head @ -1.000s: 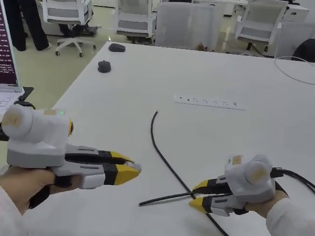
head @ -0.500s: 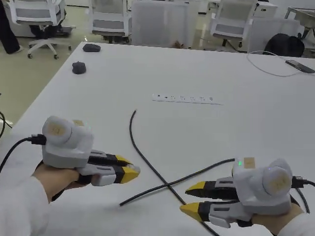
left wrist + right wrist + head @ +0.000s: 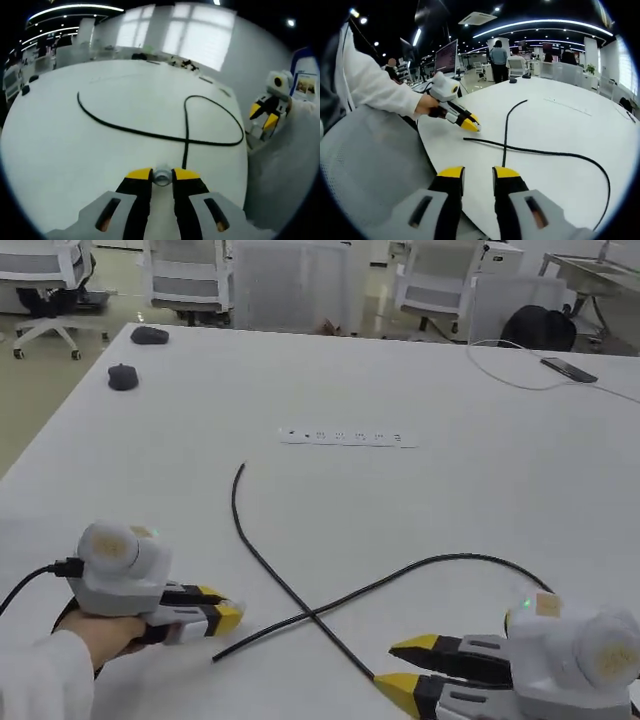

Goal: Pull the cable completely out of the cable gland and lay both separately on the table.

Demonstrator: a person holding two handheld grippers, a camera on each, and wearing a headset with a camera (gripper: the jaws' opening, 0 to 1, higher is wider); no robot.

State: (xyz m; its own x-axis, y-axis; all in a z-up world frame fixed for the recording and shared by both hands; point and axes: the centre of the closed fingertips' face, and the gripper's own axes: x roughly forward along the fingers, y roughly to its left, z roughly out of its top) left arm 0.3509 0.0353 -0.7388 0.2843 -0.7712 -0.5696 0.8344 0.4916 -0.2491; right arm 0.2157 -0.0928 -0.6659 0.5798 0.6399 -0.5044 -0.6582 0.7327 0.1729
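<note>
In the head view, the left gripper (image 3: 228, 618) sits low on the left in a hand (image 3: 95, 630), and whatever its yellow tips hold is too small to make out there. The left gripper view settles it: the jaws pinch a small pale round cable gland (image 3: 161, 176) just above the table (image 3: 450, 490). The black cable (image 3: 312, 615) lies flat on the table, looped so that it crosses itself between the two grippers. One end stops just beside the left tips, and in the head view that end lies apart from them. The right gripper (image 3: 400, 665) is cut off by the bottom edge of the head view. Its own view shows its jaws spread with nothing between them, pointing at the crossing. Farther back on the table lie two computer mice (image 3: 122, 377), a white power strip (image 3: 345, 437) and a phone (image 3: 567, 370).
</note>
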